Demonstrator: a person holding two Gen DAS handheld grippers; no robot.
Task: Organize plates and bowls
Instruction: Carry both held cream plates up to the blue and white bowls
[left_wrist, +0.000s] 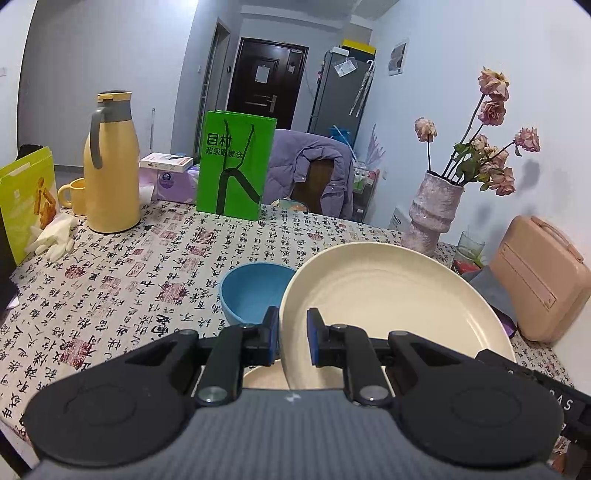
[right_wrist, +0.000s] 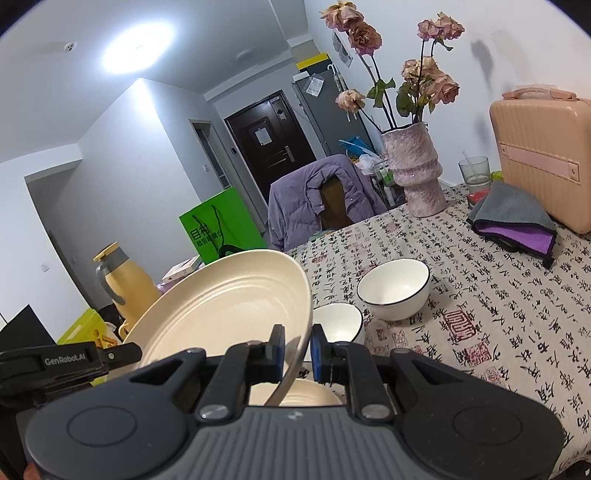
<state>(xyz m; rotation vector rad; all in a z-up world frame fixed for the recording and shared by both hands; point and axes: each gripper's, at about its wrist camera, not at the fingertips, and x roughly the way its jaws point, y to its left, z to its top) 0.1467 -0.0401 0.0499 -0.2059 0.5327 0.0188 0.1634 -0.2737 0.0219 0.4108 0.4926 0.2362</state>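
Observation:
Both grippers grip the same cream plate, held tilted above the table. In the left wrist view my left gripper is shut on the plate's left rim. In the right wrist view my right gripper is shut on the plate's right rim. A second cream plate lies on the table under the grippers; it also shows in the left wrist view. A blue bowl stands just left of the held plate. Two white bowls, one large and one small, stand right of it.
A yellow thermos, yellow mug, white gloves, green bag and boxes stand at the far left. A vase of flowers, a glass, a grey cloth and a pink case stand at the right.

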